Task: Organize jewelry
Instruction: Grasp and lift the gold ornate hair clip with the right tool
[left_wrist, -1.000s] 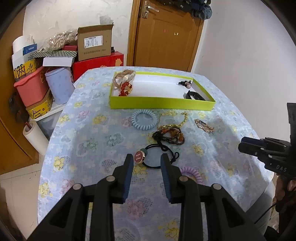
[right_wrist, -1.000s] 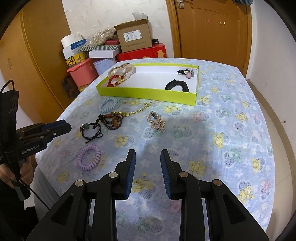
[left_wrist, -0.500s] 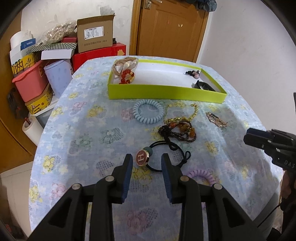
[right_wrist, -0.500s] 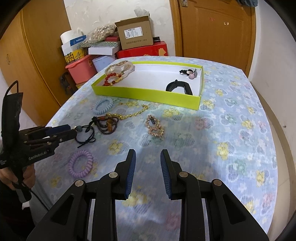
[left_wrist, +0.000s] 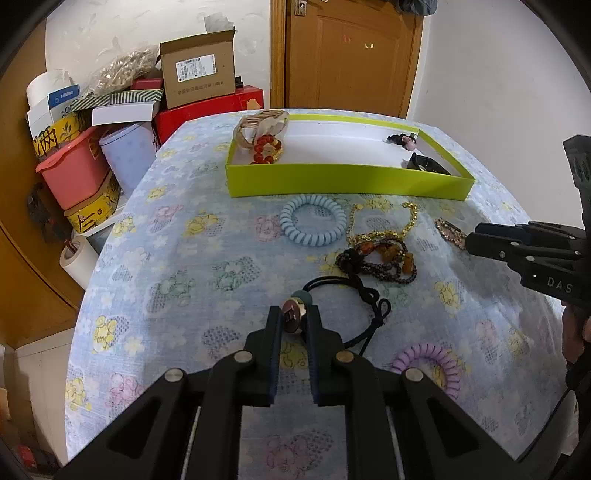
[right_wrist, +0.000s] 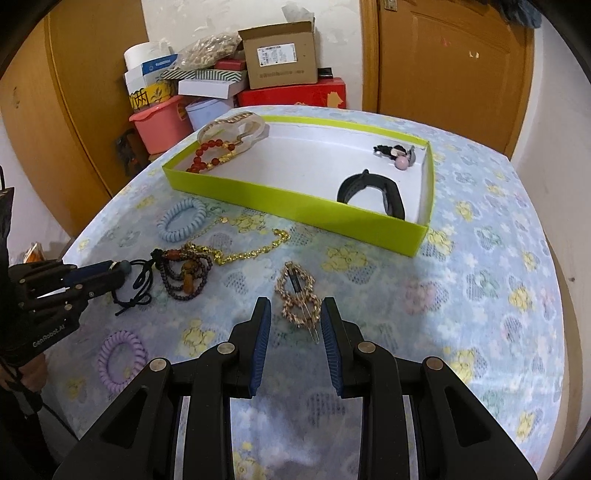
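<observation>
The left gripper (left_wrist: 294, 320) has just been closing, and its jaws now pinch the round gold charm of the black hair tie (left_wrist: 364, 295), whose cord loops out to the right on the flowered tablecloth (left_wrist: 177, 258). Just beyond the cord lies a dark beaded bracelet (left_wrist: 384, 260) tangled with a gold chain (left_wrist: 408, 218), and past those a pale blue coil hair tie (left_wrist: 313, 224) sits close to the front wall of the lime green tray (left_wrist: 343, 181). A purple coil hair tie (left_wrist: 430, 363) rests to the right of the left gripper, near the table edge.

The right gripper (right_wrist: 295, 325) is spread, its blue-padded jaws standing to either side of the near end of a gold hair clip (right_wrist: 297, 291) without pressing on it; the clip lies flat on the cloth.

Inside the tray, red and amber beads (right_wrist: 207, 158) and a pale bangle (right_wrist: 236, 127) fill the far left corner, a black band (right_wrist: 373, 190) stands near the right front corner, and a small dark hair piece with a pink bead (right_wrist: 397, 155) is in the far right corner.

Behind the table, boxes (left_wrist: 199, 74) and a pink tub (left_wrist: 72, 171) are stacked by a wooden door (left_wrist: 351, 55).
</observation>
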